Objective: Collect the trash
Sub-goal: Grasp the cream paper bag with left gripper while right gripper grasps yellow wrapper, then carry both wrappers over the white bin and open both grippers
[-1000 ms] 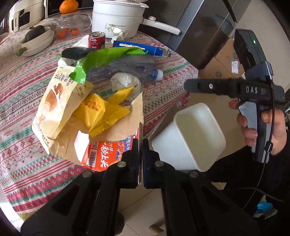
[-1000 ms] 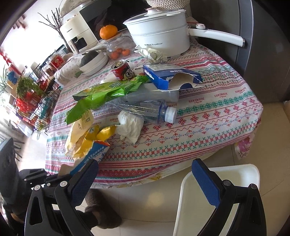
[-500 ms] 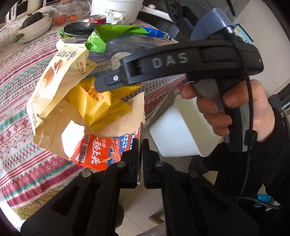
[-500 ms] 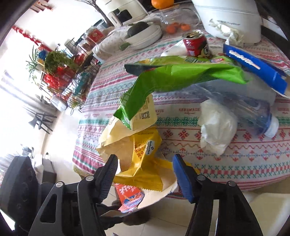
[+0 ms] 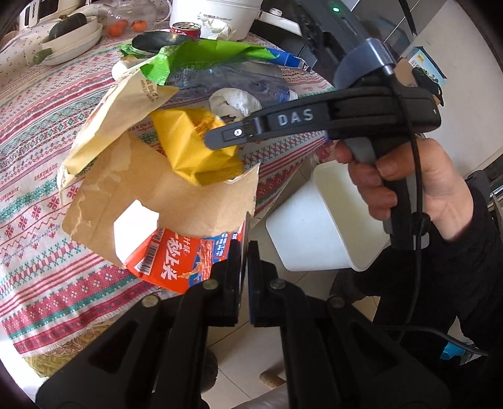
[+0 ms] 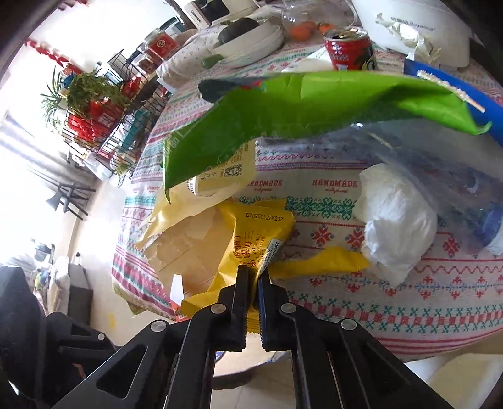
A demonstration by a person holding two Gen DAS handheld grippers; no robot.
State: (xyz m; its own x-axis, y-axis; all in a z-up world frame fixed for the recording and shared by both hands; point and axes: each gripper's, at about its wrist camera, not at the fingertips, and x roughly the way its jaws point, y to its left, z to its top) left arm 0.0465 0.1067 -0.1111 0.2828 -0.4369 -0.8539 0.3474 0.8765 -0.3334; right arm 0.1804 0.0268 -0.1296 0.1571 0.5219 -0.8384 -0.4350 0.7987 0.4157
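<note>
My left gripper (image 5: 243,248) is shut on the edge of a brown paper bag (image 5: 176,201) with an orange carton (image 5: 176,261) under it, at the table's edge. My right gripper (image 6: 254,277) is shut on a yellow snack wrapper (image 6: 257,232), also in the left wrist view (image 5: 195,148). The right gripper's body (image 5: 314,122) crosses the left wrist view. A green bag (image 6: 298,116), a crumpled white tissue (image 6: 396,229), a clear plastic bottle (image 6: 465,176), a red can (image 6: 349,47) and a blue box (image 6: 465,100) lie on the table. A white bin (image 5: 317,226) stands on the floor below the table edge.
A patterned tablecloth (image 5: 37,176) covers the round table. A white cooking pot (image 5: 220,12), stacked bowls (image 5: 69,37) and oranges (image 6: 301,30) sit at the back. A wire rack with plants (image 6: 94,107) stands beyond the table.
My right gripper moved in over the pile and closed on the yellow wrapper. My left gripper stayed shut on the paper bag.
</note>
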